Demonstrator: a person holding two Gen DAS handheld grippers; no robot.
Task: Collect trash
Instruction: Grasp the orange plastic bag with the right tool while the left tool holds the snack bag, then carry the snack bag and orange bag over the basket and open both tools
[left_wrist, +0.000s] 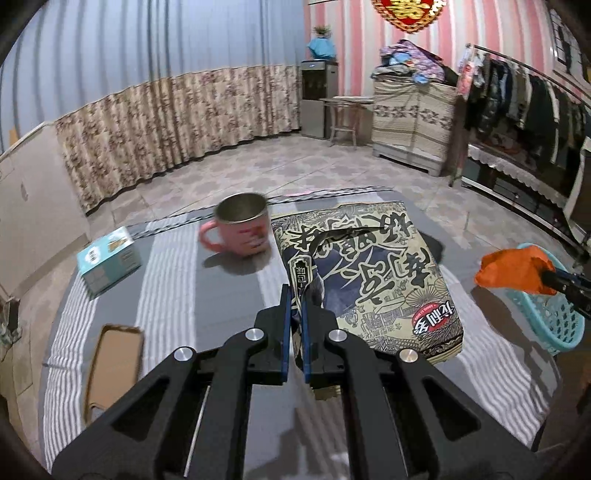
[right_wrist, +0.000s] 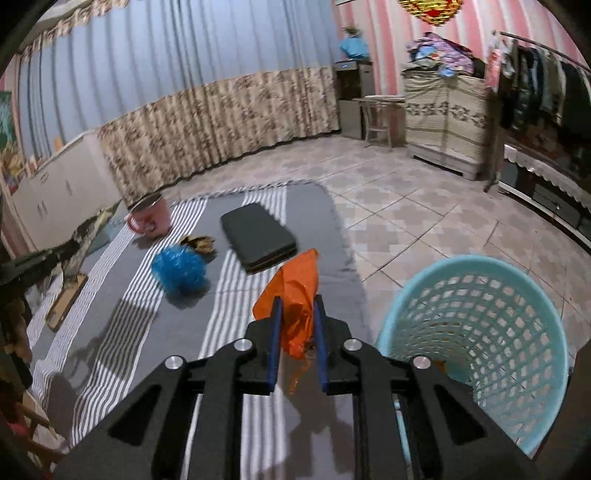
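My left gripper (left_wrist: 295, 295) is shut on a corner of a large printed snack bag (left_wrist: 373, 273) and holds it up over the striped table. My right gripper (right_wrist: 297, 308) is shut on a crumpled orange plastic bag (right_wrist: 297, 295), held above the table's right edge next to the turquoise mesh basket (right_wrist: 476, 325). The orange bag (left_wrist: 513, 271) and basket (left_wrist: 550, 317) also show at the right of the left wrist view. A crumpled blue wrapper (right_wrist: 179, 271) and a small brown scrap (right_wrist: 199, 242) lie on the cloth.
A pink mug (left_wrist: 240, 229) stands mid-table, and also shows in the right wrist view (right_wrist: 151, 218). A teal box (left_wrist: 109, 260) and a cardboard piece (left_wrist: 114, 365) lie at the left. A black case (right_wrist: 258, 236) lies near the far right edge. Tiled floor surrounds the table.
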